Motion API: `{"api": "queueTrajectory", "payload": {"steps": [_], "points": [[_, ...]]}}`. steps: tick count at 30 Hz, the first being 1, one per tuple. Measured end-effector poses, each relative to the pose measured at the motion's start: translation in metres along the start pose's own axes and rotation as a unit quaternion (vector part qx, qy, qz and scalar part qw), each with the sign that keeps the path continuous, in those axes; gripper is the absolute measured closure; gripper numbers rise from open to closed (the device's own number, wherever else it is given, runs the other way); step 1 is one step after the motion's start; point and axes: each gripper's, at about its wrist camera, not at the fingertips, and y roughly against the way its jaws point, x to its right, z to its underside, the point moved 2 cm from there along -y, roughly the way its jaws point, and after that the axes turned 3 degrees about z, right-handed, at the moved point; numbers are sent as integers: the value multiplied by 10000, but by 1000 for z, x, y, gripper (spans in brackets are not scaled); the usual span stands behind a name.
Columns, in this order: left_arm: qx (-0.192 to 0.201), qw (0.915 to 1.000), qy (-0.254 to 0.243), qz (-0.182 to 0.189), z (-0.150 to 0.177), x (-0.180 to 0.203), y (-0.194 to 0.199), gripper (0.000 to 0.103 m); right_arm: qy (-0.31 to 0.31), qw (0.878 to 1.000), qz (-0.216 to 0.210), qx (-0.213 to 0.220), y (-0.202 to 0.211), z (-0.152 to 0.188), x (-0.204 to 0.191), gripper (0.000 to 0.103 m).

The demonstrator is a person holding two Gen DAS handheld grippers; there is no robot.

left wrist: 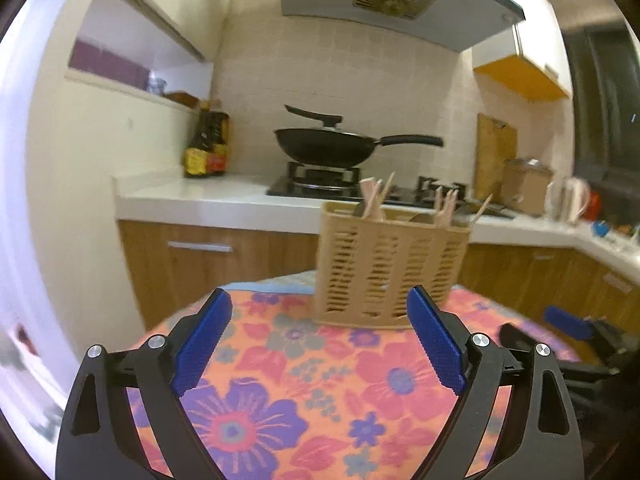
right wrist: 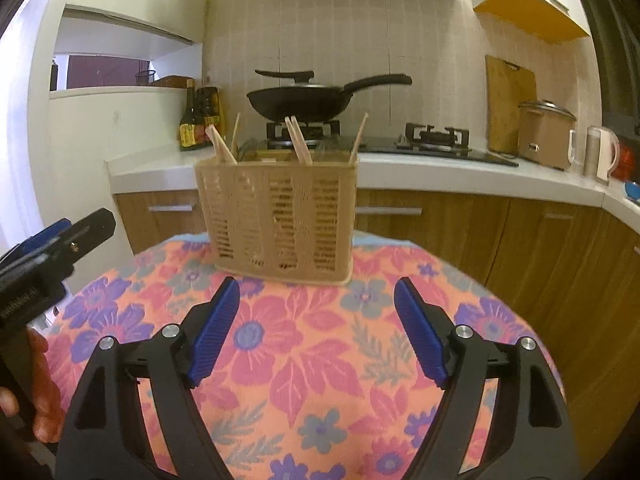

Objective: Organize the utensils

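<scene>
My left tongs [left wrist: 320, 308] stand wide apart and grip nothing, held above the floral-clothed surface [left wrist: 312, 400]. My right tongs [right wrist: 316, 300] are likewise spread wide and bare. The beige slotted utensil holder [right wrist: 280, 216] stands upright at the far end of the surface, just ahead of both tongs and apart from them. Wooden chopsticks [right wrist: 298, 142] and pale handles [left wrist: 372, 200] project from its top compartments. Which compartment holds which, I cannot tell. A black wok [right wrist: 300, 100] sits on the stove behind.
</scene>
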Motion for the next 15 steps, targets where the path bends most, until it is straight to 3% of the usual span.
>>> {"api": "queueTrajectory", "payload": {"steps": [2,9,15], "points": [[35,9998,-48,-208,7,-2,0,16,-50,9999,-29,-93,-4,8,0,26],[192,9992,-124,-324,8,-8,6,12,37,10000,8,-59,-7,9,-3,17],[-61,9988,-389,-301,12,4,-5,8,-84,9995,19,-301,-16,10,2,12]]}}
